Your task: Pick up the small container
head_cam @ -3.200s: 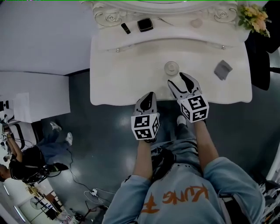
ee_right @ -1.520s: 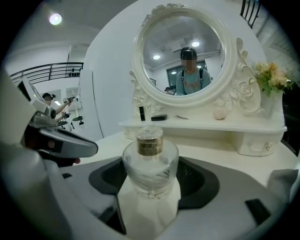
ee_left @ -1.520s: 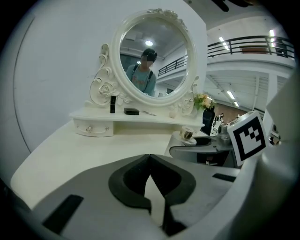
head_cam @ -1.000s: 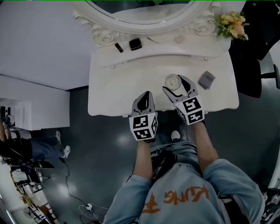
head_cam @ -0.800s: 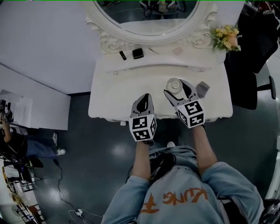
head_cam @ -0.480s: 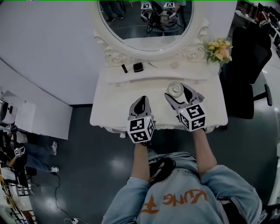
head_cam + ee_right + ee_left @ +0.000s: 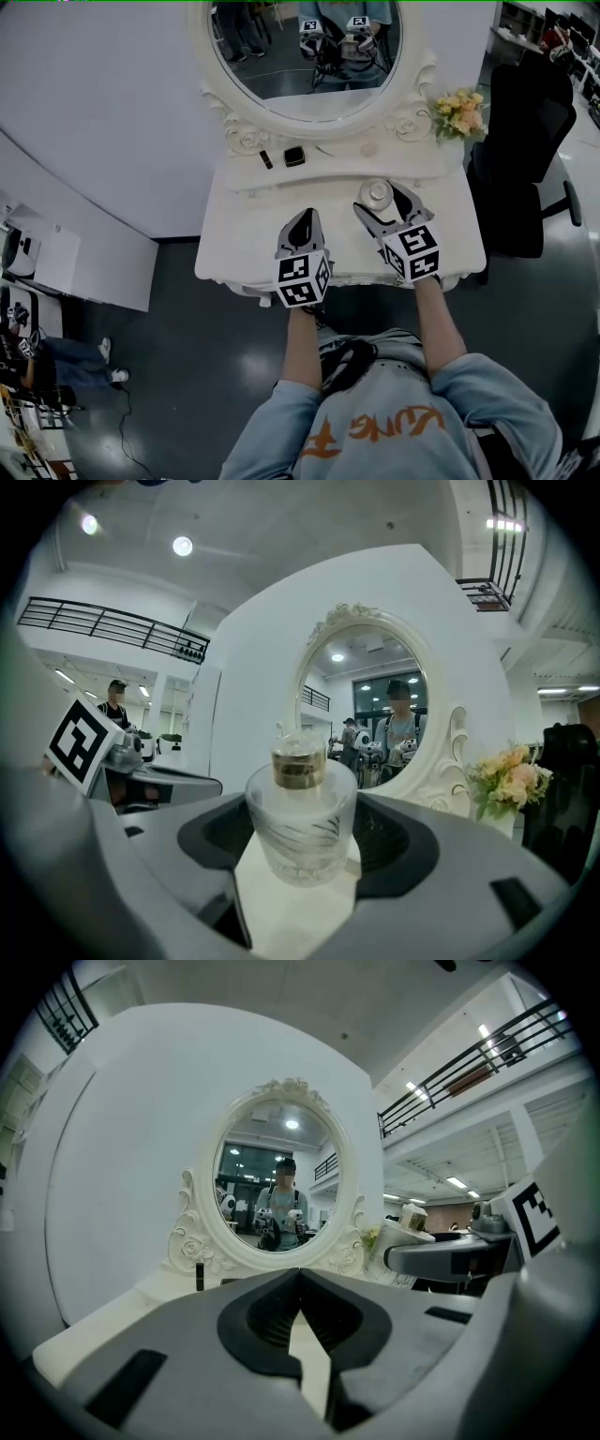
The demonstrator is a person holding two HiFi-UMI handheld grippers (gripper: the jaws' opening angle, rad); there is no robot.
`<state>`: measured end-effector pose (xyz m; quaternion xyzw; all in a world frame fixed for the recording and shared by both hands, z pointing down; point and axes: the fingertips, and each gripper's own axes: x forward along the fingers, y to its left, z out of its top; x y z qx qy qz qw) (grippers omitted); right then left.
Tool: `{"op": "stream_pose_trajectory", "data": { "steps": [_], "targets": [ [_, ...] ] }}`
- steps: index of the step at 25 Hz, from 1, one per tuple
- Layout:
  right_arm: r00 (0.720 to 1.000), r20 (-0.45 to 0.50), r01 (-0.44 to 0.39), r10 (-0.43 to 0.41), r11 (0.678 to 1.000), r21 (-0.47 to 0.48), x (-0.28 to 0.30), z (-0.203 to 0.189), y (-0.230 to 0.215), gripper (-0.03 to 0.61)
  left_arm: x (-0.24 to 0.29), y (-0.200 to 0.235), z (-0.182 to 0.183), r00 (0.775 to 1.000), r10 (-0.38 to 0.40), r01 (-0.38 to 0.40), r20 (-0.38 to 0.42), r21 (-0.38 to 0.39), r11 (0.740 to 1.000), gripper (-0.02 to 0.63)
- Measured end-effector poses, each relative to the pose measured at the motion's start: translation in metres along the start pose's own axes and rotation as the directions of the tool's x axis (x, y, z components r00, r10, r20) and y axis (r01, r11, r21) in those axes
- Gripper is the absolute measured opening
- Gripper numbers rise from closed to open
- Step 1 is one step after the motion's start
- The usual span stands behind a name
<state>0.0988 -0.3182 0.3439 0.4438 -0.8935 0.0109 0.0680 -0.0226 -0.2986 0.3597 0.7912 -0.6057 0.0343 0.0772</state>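
We have the right gripper (image 7: 380, 199) with its jaws spread wide on either side of the small container (image 7: 300, 822); we can't confirm contact on either side. The container stands upright on the white bench (image 7: 239, 234), frosted glass with a gold collar, in front of the oval mirror (image 7: 305, 52). The left gripper (image 7: 305, 217) is near the bench's front edge, jaws closed to a thin slit, nothing between them
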Motion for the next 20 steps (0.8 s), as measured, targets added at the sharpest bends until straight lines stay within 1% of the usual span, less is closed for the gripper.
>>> {"op": "stream_pose_trajectory", "data": {
  "steps": [4, 8, 20],
  "targets": [
    [1.000, -0.005, -0.001, 0.001, 1.000, -0.011, 0.002, -0.004, 0.000, 0.325, 0.002, 0.003, -0.002, 1.000, 0.004, -0.004, 0.008, -0.009, 1.000, 0.021],
    [1.000, -0.008, -0.003, 0.002, 1.000, -0.027, 0.003, 0.001, 0.001, 0.325, 0.003, 0.005, 0.000, 1.000, 0.003, -0.003, 0.006, -0.019, 1.000, 0.021],
    [1.000, -0.006, -0.011, 0.010, 0.999, -0.045, 0.010, -0.001, 0.005, 0.327, 0.005, 0.013, -0.003, 1.000, 0.009, -0.008, 0.014, -0.024, 1.000, 0.021]
  ]
}}
